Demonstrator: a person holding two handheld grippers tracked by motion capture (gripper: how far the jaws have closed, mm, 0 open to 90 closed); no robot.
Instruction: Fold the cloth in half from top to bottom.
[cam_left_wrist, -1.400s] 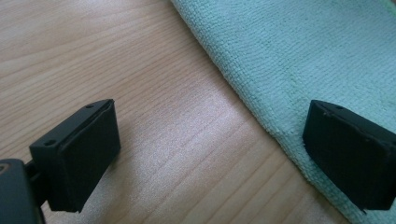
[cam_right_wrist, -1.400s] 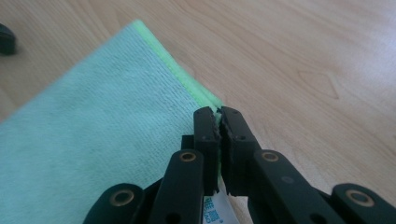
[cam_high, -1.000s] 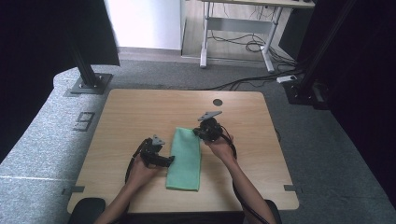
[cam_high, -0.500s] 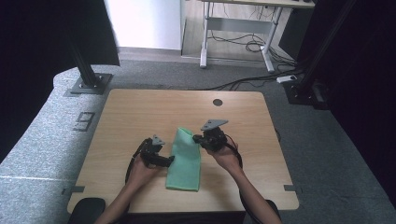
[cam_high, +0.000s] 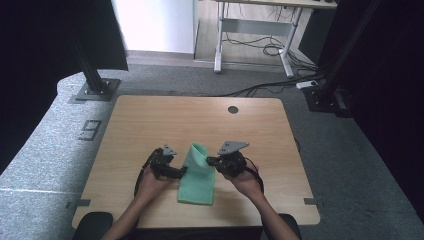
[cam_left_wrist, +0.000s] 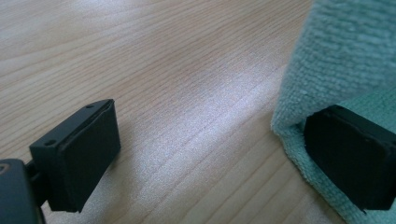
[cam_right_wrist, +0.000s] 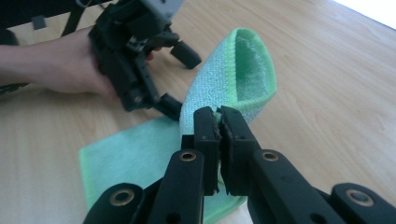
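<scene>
- The counter (cam_high: 150, 125) is light wood-grain laminate with rounded corners and a dark round grommet hole (cam_high: 233, 109) near its far edge.
- It stands on grey carpet (cam_high: 50, 150); black frame posts on base plates (cam_high: 94, 90) rise at the far left and far right.
- Beyond, a white-legged desk (cam_high: 250, 30) stands over loose cables on the floor.
- The green cloth (cam_high: 197, 180) lies near the counter's front edge, between your two hands; its far end is lifted and curled over into a loop.
- Your right gripper (cam_right_wrist: 219, 122) is clamped shut on the cloth's raised edge.
- Your left gripper (cam_left_wrist: 205, 144) has its jaws spread wide, one resting on the cloth's left edge, the other over bare wood.
</scene>
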